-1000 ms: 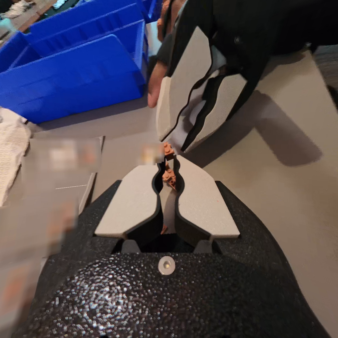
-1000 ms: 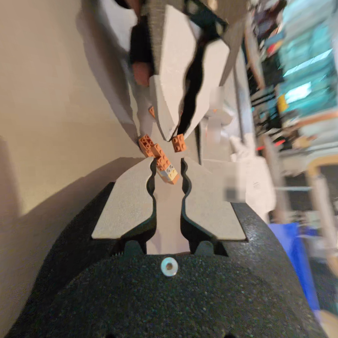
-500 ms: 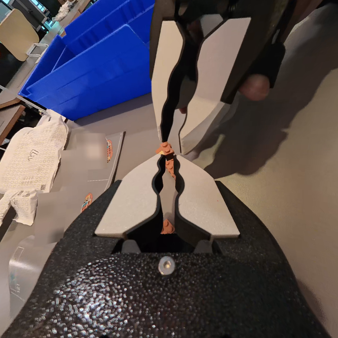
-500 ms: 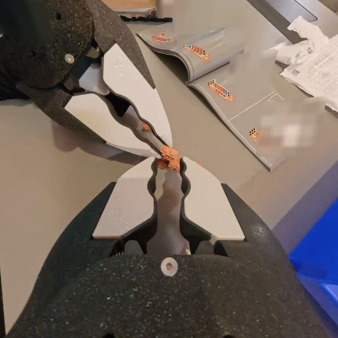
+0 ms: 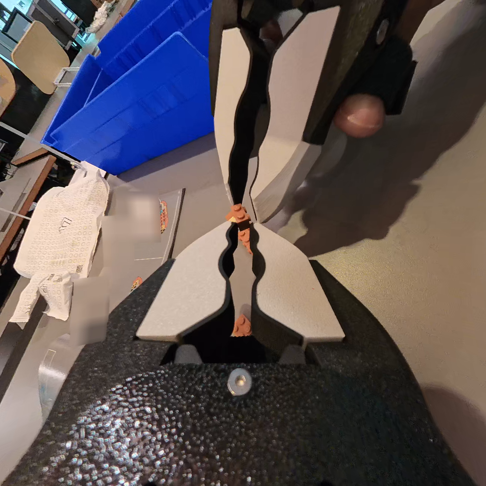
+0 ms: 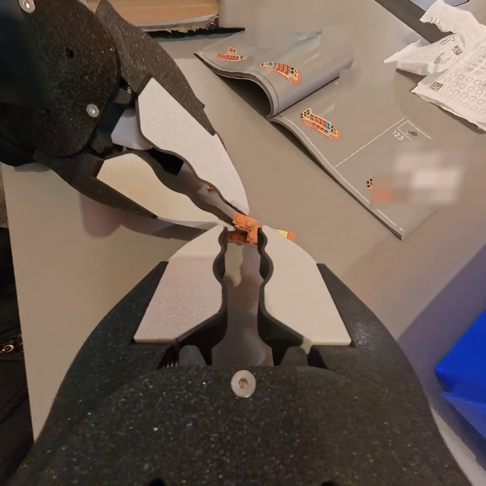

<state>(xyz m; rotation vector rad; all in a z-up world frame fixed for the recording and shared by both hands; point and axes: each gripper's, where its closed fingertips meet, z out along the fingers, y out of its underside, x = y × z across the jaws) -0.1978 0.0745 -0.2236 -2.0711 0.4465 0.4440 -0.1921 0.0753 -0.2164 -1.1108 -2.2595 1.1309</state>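
My left gripper (image 5: 240, 224) is shut on a small orange brick (image 5: 244, 238), which lies along its right finger. In the right wrist view the left gripper (image 6: 238, 219) comes in from the upper left and pinches the brick (image 6: 246, 221) at its tips. My right gripper (image 6: 240, 231) is shut on an orange brick assembly (image 6: 240, 238) with a tan part at its far end. In the left wrist view the right gripper (image 5: 242, 203) comes down from above with the assembly (image 5: 238, 212). The two pieces touch, tip to tip, just above the grey table (image 6: 302, 210).
Blue bins (image 5: 136, 105) stand at the back left, and another blue bin (image 6: 468, 368) is at my right. An open instruction booklet (image 6: 342, 126) and white paper bags (image 5: 60, 223) lie on the table. A loose orange piece (image 5: 242, 326) lies under my left gripper. Only a small space, under 4 cm, lies between the two pairs of fingers.
Both grippers swung round and came together, so the small brick now rests against the assembly. The right jaws narrowed a little on the assembly. The left grasp is unchanged.
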